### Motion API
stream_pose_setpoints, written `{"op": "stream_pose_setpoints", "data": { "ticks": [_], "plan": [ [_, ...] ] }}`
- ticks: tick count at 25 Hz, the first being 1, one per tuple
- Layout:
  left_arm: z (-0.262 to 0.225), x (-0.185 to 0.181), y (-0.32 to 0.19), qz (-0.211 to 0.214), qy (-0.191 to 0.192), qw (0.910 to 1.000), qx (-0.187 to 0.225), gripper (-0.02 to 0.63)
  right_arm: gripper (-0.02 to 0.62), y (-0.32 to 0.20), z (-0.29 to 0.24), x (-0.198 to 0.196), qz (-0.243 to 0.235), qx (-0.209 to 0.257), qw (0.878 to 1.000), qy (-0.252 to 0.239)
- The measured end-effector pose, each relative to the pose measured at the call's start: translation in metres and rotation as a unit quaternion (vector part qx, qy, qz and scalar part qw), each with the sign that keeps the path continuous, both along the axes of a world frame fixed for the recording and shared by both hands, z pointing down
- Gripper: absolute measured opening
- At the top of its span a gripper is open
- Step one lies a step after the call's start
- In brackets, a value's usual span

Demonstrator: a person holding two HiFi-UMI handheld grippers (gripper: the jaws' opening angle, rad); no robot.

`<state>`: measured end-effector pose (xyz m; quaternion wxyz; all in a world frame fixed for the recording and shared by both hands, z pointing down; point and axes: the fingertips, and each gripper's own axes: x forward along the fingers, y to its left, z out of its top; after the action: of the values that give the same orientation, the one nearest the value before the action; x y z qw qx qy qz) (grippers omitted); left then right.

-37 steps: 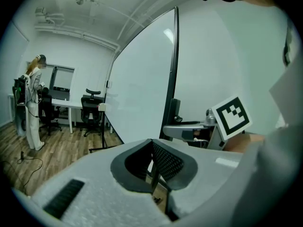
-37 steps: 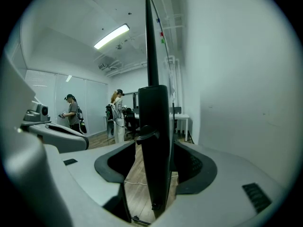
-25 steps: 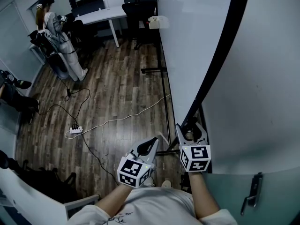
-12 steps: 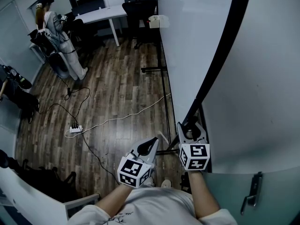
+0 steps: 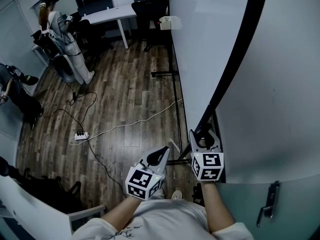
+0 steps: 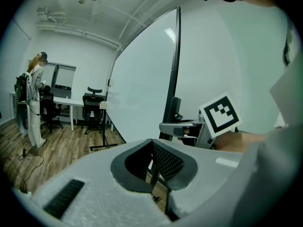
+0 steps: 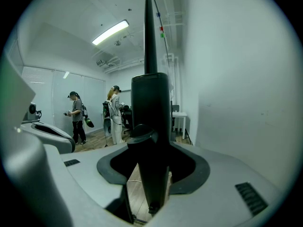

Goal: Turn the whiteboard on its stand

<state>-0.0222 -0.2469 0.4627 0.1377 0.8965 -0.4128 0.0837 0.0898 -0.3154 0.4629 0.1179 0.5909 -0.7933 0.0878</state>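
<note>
right gripper (image 5: pixel 204 135): jaws just eased in, now clamped on the stand post (image 7: pixel 150 108)
left gripper (image 5: pixel 161 154): clenched, empty, just beside the right
whiteboard (image 5: pixel 205 49): upright on its stand, dead ahead

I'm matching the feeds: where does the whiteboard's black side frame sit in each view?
Head view: black side frame, a diagonal band from top right down to lower centre.
Left gripper view: thin upright bar, just right of centre.
Right gripper view: dead centre, upright.
Shared landmark: standing person in light clothes.
</note>
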Motion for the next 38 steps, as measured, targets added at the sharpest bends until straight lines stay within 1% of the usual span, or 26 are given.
{"op": "stream_pose_setpoints", "data": {
  "ticks": [11,22,30,38],
  "plan": [
    [-0.003,0.010,0.023,0.011,0.001,0.9999,0.004,0.011,0.190,0.032,0.000,0.000,-0.003,0.003,1.000,0.001],
    [-0.006,0.018,0.049,0.016,0.004,0.9998,0.006,0.011,0.192,0.077,-0.002,0.002,-0.002,0.003,1.000,0.003],
    [-0.006,0.020,0.062,0.022,0.007,0.9997,0.007,0.011,0.190,0.108,0.000,0.001,-0.002,0.003,1.000,0.007],
    [-0.006,0.031,0.068,0.032,0.008,0.9994,0.003,0.011,0.192,0.125,-0.002,0.002,-0.007,0.002,1.000,0.013]
  ]
}}
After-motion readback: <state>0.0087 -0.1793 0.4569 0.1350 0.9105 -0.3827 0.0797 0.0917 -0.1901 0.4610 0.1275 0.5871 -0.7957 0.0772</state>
